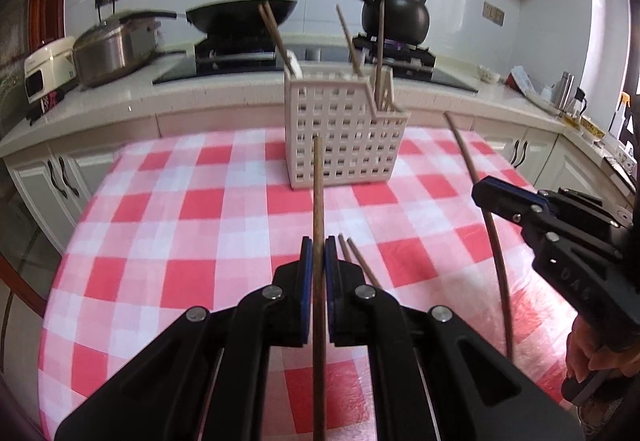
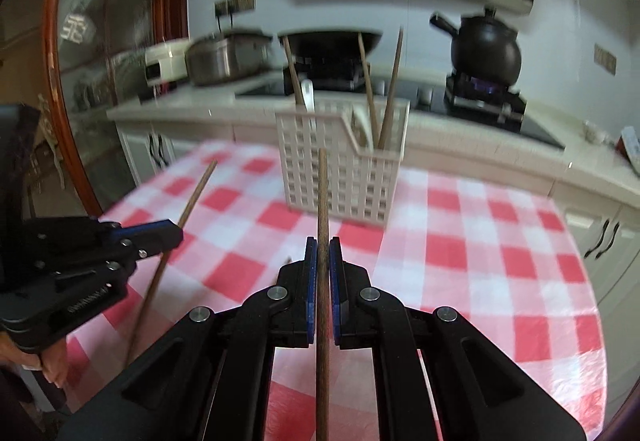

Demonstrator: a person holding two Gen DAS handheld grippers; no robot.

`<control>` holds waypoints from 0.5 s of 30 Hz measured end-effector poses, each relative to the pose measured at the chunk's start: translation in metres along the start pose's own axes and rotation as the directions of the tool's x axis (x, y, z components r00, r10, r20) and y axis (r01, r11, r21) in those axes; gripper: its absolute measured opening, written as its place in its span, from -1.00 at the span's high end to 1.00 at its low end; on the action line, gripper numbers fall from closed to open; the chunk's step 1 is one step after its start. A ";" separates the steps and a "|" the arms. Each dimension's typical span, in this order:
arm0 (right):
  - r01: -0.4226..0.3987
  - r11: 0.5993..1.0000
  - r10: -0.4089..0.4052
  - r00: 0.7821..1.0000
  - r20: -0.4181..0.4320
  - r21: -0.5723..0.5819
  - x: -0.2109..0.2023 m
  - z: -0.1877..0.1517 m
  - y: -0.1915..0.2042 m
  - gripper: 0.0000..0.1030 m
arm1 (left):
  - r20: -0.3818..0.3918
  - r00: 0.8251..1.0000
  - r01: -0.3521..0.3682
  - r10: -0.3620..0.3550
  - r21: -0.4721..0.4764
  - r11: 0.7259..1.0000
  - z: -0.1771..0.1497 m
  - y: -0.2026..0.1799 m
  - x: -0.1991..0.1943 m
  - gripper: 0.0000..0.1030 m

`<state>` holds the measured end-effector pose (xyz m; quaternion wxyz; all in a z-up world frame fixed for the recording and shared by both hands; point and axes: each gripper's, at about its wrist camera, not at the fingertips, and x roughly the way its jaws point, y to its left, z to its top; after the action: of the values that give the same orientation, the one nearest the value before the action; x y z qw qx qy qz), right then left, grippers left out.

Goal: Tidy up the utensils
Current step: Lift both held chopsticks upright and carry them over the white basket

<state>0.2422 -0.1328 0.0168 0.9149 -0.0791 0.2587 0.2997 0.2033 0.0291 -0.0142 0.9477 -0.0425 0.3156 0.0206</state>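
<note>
A white perforated utensil basket (image 1: 344, 145) stands on the red-checked table, holding several brown chopsticks and a pale utensil; it also shows in the right wrist view (image 2: 340, 165). My left gripper (image 1: 319, 245) is shut on a brown chopstick (image 1: 318, 193) pointing toward the basket, held above the table. My right gripper (image 2: 323, 245) is shut on another brown chopstick (image 2: 322, 193), also aimed at the basket. The right gripper (image 1: 486, 197) appears at the right of the left wrist view, the left gripper (image 2: 176, 237) at the left of the right wrist view. Two more chopsticks (image 1: 360, 261) lie on the table beside my left fingers.
The round table has a red-and-white checked cloth (image 1: 192, 209). Behind it runs a kitchen counter with a steel pot (image 1: 112, 49), a black wok (image 1: 240, 17) and a black clay pot (image 1: 394, 15) on the stove. White cabinets (image 1: 60, 181) stand below the counter.
</note>
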 end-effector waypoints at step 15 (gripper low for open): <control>0.013 1.000 -0.011 0.996 0.092 -0.026 -0.050 0.015 0.007 0.87 | 0.123 0.992 0.002 -0.007 0.039 0.999 0.014 -0.014 -0.061 0.89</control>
<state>0.2097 -0.1478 0.0555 0.9265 -0.0790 0.2118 0.3008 0.1638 0.0162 0.0342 0.9661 -0.0234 0.2567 0.0148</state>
